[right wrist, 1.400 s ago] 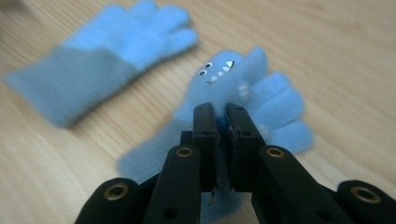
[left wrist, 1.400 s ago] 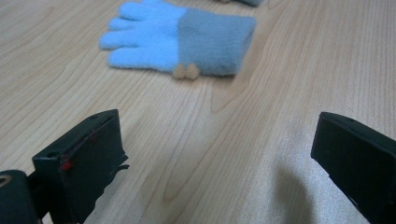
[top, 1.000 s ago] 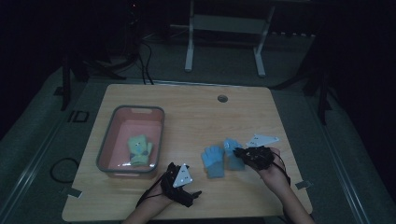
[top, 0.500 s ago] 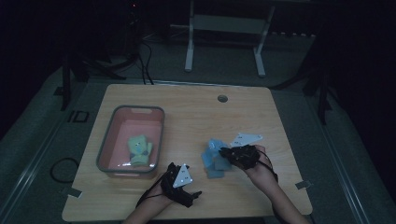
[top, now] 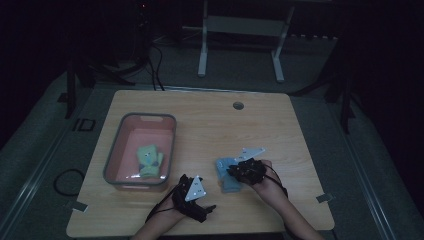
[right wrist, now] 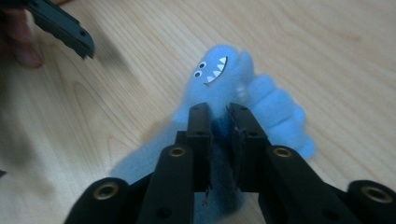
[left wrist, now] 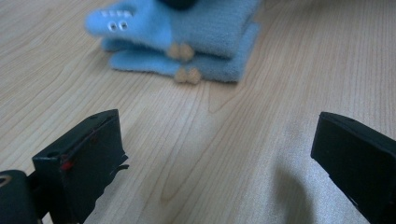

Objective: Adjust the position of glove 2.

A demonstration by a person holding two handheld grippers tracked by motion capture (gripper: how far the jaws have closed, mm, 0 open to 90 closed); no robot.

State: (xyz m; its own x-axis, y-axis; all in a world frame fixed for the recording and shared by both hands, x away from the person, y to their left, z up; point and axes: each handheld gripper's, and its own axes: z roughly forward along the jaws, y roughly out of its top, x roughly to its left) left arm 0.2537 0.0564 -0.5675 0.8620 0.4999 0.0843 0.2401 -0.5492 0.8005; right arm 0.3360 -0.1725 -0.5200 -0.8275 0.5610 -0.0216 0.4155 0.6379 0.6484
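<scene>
We have 1 green sock [top: 149, 161] in the pink bin [top: 171, 145]; our right gripper [right wrist: 219, 109], jaws just easing apart, pinches the blue sock [right wrist: 219, 79]; the left gripper [left wrist: 217, 149] gapes wide and holds nothing.

Wooden table [top: 210, 125], light grain, rounded corners, with a round cable hole [top: 238, 105] near its far edge. On it, left of centre: a grey-rimmed pink bin [top: 124, 150], lengthwise near to far. Right of centre, towards the near edge: a pair of blue fleece mittens [top: 227, 172] with a toothy monster face, stacked flat on the wood.
</scene>
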